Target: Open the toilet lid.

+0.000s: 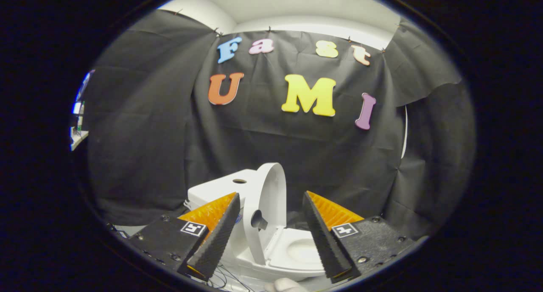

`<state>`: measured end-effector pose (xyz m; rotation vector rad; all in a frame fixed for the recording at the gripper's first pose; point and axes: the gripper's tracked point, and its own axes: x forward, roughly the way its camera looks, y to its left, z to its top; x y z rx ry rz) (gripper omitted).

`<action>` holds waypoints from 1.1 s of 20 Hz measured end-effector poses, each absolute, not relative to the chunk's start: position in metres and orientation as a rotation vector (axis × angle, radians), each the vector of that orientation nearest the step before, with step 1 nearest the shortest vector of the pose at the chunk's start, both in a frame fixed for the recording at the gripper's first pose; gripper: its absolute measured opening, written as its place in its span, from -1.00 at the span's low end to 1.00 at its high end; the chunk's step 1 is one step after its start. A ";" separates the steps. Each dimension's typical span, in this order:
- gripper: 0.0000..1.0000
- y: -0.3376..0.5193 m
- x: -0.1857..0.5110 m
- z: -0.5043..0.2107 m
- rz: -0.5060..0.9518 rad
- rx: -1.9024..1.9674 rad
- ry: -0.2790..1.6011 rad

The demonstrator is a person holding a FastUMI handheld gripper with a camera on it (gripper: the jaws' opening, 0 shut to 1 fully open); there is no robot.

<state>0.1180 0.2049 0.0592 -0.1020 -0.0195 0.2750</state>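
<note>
Gripper view: the gripper (271,198) has its 2 fingers (218,232) spread wide apart, gripping nothing. The toilet (271,249) sits just ahead of them and a little below. Its lid (265,198) stands raised, upright on edge, in the gap between the fingers and nearer the left one. The tank (225,186) lies behind the lid. The seat (303,251) lies flat beside the lid, partly hidden by the right finger.

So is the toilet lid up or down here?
Up: the lid stands upright against the tank, seat exposed; open claw touches nothing.

Toilet bowl (297,251) partly behind fingers (322,234).
</note>
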 end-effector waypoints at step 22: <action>1.00 -0.074 0.012 -0.058 -0.101 0.040 -0.010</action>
